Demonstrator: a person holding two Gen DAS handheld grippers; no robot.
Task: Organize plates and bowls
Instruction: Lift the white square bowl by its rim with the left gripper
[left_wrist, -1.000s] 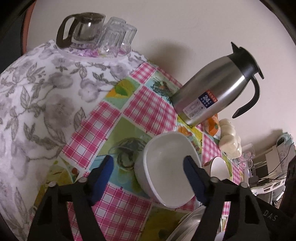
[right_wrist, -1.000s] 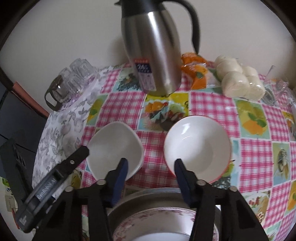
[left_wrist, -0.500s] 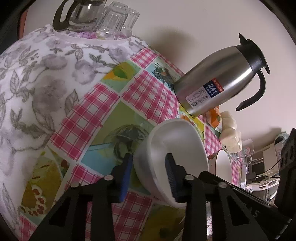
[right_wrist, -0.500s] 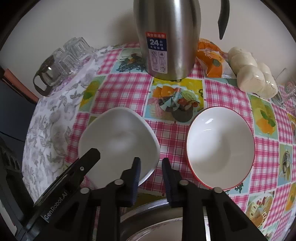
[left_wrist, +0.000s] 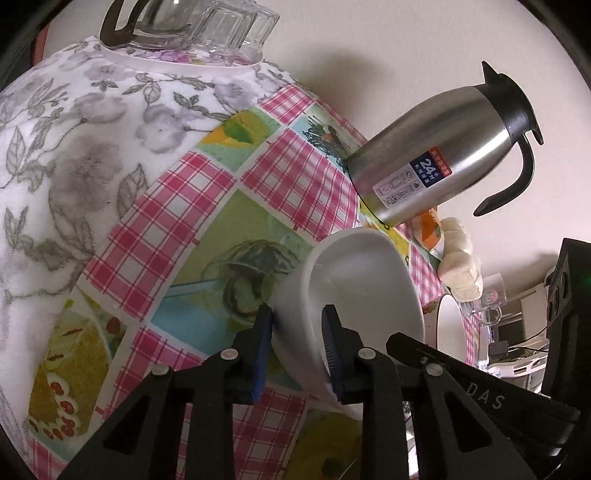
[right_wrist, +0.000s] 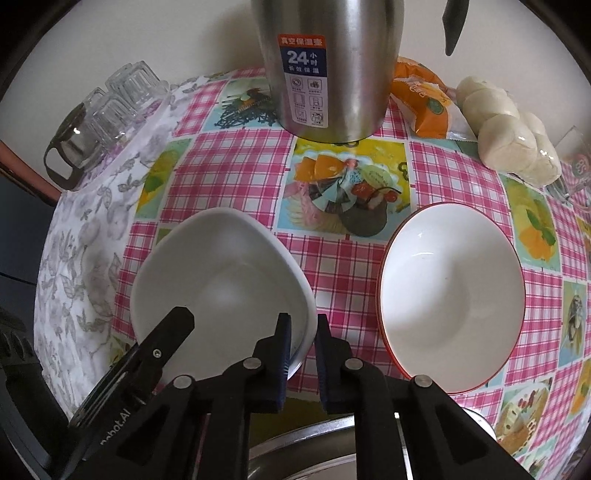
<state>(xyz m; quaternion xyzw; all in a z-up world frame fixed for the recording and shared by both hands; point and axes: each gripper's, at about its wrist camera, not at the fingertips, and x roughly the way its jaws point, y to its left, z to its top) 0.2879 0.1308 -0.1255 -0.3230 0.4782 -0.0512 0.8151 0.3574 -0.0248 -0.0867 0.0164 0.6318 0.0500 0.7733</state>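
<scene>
Two grippers clamped on one white squarish bowl (right_wrist: 221, 280)

The checked tablecloth (right_wrist: 240, 173) fills both views, the steel flask (right_wrist: 332, 66) at twelve o'clock cut off at its top. The squarish bowl lies at nine o'clock of the red-rimmed round bowl (right_wrist: 450, 299). Pointing steeply down, the right gripper (right_wrist: 300, 354) pinches its five o'clock rim, jaws nearly together. The left gripper (left_wrist: 297, 350), slanting down, is closing on the wall at seven o'clock. A metal basin (right_wrist: 314, 443) at six o'clock is mostly hidden
</scene>
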